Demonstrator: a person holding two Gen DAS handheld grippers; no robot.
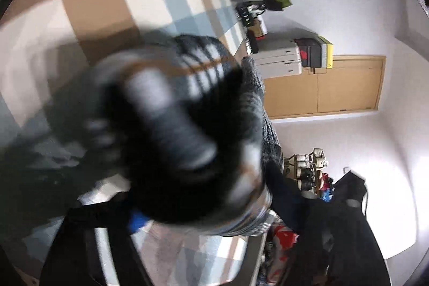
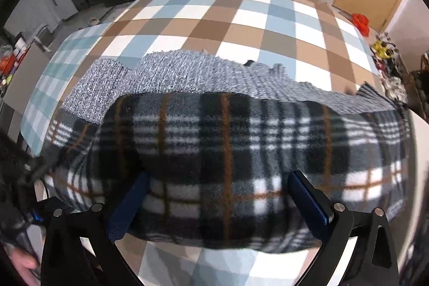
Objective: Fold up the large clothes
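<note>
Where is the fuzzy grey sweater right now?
In the right wrist view, the grey knitted sweater lies on the checked bed cover, just behind the plaid scarf.

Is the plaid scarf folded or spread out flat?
Folded: the plaid scarf is doubled over into a thick bundle, draped over the grey knit garment.

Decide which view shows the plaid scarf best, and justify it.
The right wrist view: the plaid scarf stretches sharply across the frame, over a grey knit on the checked cloth. The left wrist view shows only a blurred bunch of it close to the lens.
</note>
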